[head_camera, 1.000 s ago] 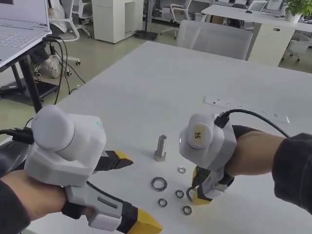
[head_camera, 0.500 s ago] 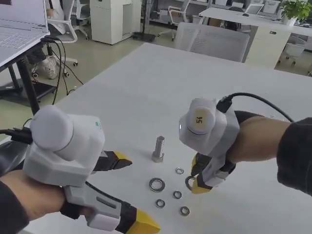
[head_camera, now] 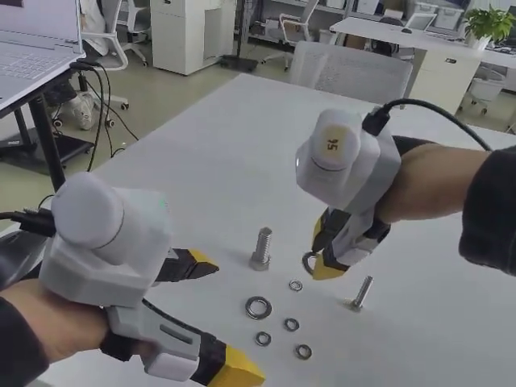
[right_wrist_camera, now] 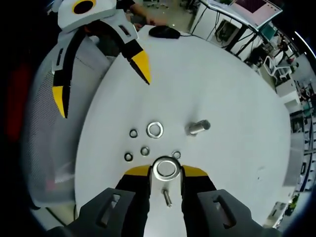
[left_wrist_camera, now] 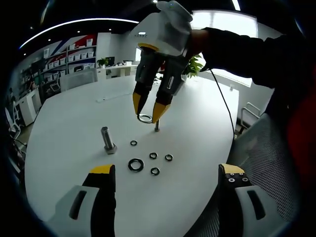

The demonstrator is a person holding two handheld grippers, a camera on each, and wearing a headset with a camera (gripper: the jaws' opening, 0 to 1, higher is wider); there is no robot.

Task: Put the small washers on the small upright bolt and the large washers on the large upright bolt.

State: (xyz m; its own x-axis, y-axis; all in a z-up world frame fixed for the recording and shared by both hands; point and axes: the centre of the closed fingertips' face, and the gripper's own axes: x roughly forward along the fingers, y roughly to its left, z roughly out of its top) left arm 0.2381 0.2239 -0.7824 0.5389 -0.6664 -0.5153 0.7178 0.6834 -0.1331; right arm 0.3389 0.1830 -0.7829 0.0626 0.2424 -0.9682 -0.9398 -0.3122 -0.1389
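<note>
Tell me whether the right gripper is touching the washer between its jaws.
Touching. In the right gripper view, the yellow tips of the right gripper press against both sides of the large washer.

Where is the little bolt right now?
In the head view, the small bolt stands on the table to the right of the loose small washers, near the right gripper holding a large washer.

Plain white desk (head_camera: 201, 177). Silver-grey large washer (right_wrist_camera: 165, 169), large bolt (head_camera: 263, 247), small bolt (head_camera: 360, 293). White-bodied, black-jawed, yellow-tipped right gripper (head_camera: 316, 266); likewise left gripper (head_camera: 230, 322), seven o'clock.
</note>
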